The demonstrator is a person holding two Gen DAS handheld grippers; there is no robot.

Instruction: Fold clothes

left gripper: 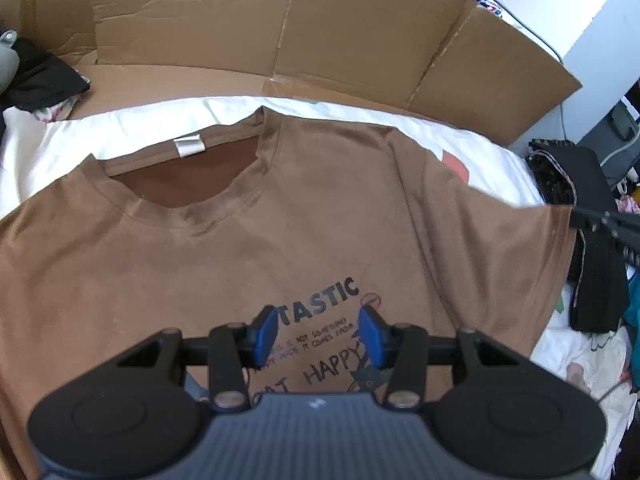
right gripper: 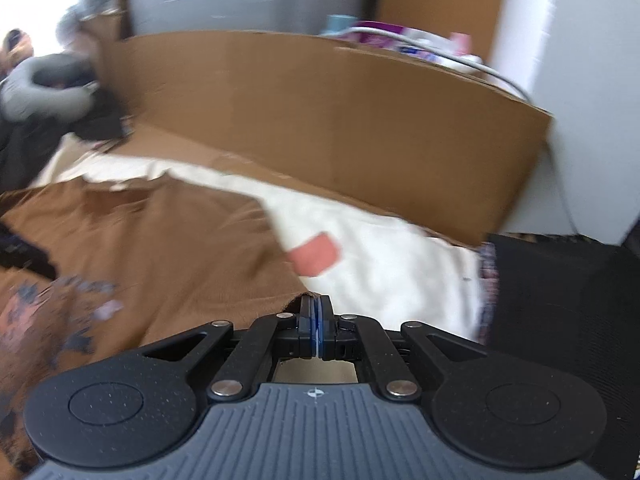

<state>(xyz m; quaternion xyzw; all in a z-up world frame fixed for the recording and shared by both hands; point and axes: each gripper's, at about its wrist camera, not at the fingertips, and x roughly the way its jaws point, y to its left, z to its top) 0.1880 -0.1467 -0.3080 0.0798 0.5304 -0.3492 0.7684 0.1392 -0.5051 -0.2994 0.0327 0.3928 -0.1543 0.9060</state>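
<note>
Right now the right gripper (right gripper: 316, 312) pinches the brown printed cotton T-shirt (left gripper: 280, 220) at its sleeve edge w/ little cloth, so it may slip; left gripper (left gripper: 318, 334) hovers wide.

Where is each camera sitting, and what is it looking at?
Left wrist: sits on the left gripper, jaws open, looking down at the brown T-shirt from above its print.
Right wrist: sits on the right gripper, jaws shut at the shirt's sleeve edge, looking across the white sheet toward the cardboard.
Shared: both see the shirt, sheet and cardboard; the left view also catches the right gripper at its right edge.
</note>
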